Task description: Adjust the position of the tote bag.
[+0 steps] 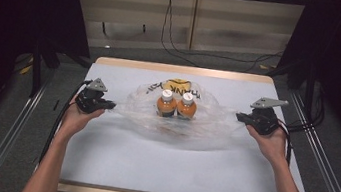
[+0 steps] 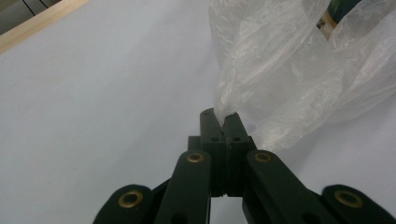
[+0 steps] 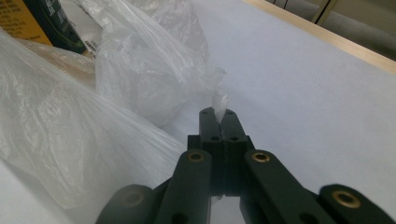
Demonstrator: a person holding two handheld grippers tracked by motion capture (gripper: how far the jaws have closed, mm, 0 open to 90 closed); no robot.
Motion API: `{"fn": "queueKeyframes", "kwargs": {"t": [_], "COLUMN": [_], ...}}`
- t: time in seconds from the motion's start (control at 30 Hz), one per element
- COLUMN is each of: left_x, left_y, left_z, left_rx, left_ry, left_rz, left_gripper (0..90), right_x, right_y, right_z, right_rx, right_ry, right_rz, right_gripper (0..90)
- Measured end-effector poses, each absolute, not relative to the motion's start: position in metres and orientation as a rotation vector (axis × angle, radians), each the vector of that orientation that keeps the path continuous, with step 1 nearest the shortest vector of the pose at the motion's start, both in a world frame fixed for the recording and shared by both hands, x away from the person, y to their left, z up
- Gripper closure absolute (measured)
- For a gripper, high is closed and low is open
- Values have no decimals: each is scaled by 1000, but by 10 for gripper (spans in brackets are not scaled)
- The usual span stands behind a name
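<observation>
Between the left gripper (image 1: 109,104) and right gripper (image 1: 240,117), both clamped on its edges, the plastic bag (image 1: 175,122) stretches, holding two bottles (image 1: 176,104).

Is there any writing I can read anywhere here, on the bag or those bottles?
"THANK YO...": dark letters, seen upside down from the high view, on the clear plastic bag; the rest is lost in folds.
Labels on the two orange bottles: too small to read.
Yellow and dark packaging behind the bag in the right gripper view: print too blurred to read.
</observation>
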State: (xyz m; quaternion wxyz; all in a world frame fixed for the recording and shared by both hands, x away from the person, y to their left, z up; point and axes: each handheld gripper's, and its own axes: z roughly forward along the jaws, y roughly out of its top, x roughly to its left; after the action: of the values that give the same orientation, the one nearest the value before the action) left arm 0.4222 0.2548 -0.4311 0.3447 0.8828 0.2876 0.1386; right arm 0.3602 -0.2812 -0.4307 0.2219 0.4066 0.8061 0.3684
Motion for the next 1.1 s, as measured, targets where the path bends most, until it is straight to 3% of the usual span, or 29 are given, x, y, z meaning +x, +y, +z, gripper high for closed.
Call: {"fn": "queueKeyframes", "kwargs": {"t": [1.1], "left_x": [428], "left_y": [250], "left_z": [-466], "left_rx": [2416], "left_ry": [771], "left_rz": [265], "left_gripper": [900], "right_x": [370], "right_y": [-272], "right_z": [-469], "right_rx": [1153], "right_ry": [2376], "right_rz": [874], "right_gripper": [900]}}
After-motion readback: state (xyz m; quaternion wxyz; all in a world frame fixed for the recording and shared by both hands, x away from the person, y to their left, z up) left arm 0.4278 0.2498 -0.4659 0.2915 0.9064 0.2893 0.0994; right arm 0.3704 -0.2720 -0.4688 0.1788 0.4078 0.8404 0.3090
